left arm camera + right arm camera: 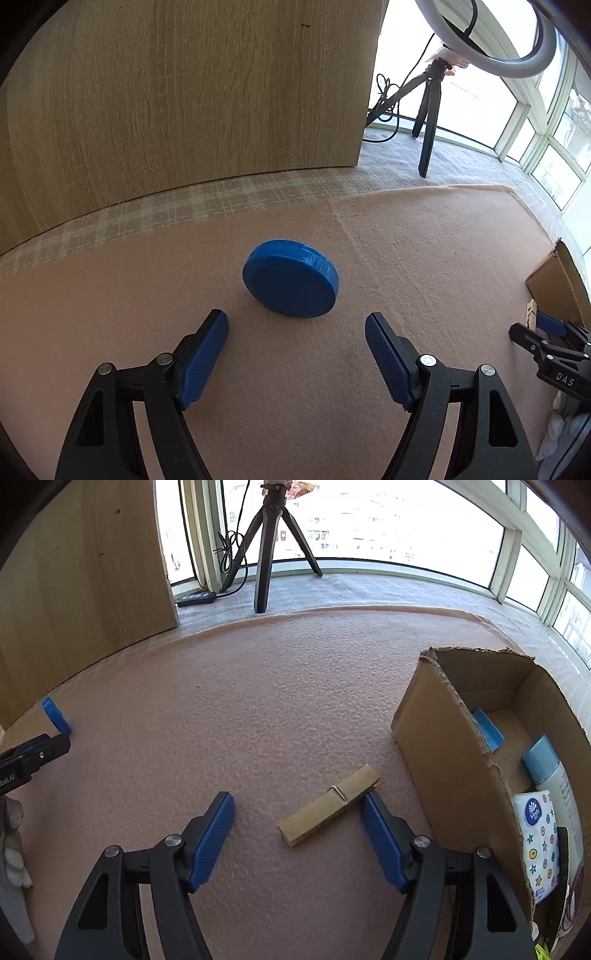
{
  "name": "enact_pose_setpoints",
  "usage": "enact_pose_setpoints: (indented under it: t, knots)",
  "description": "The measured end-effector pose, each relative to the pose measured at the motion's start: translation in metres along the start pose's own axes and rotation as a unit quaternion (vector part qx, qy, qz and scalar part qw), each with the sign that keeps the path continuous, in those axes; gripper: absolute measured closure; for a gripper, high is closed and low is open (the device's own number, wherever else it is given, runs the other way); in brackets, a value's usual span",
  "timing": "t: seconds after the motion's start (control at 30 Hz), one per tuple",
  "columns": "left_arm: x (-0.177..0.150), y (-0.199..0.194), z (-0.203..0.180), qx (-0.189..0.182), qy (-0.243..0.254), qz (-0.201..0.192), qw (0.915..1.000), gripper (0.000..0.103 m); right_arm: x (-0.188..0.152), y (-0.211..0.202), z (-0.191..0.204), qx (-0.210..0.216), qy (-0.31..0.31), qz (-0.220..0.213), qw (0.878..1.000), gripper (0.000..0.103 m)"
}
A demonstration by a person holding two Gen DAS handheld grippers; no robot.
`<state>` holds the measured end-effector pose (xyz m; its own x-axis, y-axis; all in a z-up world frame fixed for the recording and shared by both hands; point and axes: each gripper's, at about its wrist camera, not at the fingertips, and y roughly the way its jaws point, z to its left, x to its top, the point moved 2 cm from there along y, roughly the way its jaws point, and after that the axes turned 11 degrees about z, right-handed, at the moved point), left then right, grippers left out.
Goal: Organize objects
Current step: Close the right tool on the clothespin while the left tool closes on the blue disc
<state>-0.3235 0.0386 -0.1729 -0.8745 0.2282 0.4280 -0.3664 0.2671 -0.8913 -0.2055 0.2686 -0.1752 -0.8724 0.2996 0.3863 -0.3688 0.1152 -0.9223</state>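
Landmark: cardboard box (454,753), open at the top, standing on the pink mat (258,686).
Left gripper (296,325): jaws spread wide, nothing between the pads, tips hanging just short of the blue lid.
Blue lid (290,278): round, lying on the mat well away from the box, in front of the wooden panel (184,103).
Right gripper (297,805): jaws apart, gripping nothing; its right pad is at the clothespin's side, contact unclear.
Clothespin (328,811): wooden, flat on the mat just beside the box's near wall, lying slantwise.
Inside the box: a tissue pack (539,845), a bottle with a pale blue cap (554,779), a blue block (489,729).
Beyond the box: a black tripod (267,542) by the window.
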Motion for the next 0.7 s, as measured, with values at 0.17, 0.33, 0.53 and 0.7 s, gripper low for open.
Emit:
enact_pose_setpoints:
  t: [0.17,0.33,0.53,0.7]
  knots:
    - [0.01,0.004,0.001,0.0,-0.009,-0.011,0.9999,0.023,0.002,0.0,-0.001,0.004,-0.004,0.001,1.0,0.039]
    - [0.018,0.01,-0.001,0.002,-0.008,-0.016,0.9998,0.023,0.003,0.0,-0.002,0.007,-0.011,0.001,1.0,0.043]
    - [0.022,0.012,-0.001,0.002,-0.007,-0.024,0.9997,0.024,0.004,-0.002,-0.006,0.011,-0.01,0.0,1.0,0.051]
    - [0.021,0.011,-0.001,0.001,-0.005,-0.032,0.9995,0.032,0.005,-0.002,-0.01,0.012,-0.006,0.0,1.0,0.057]
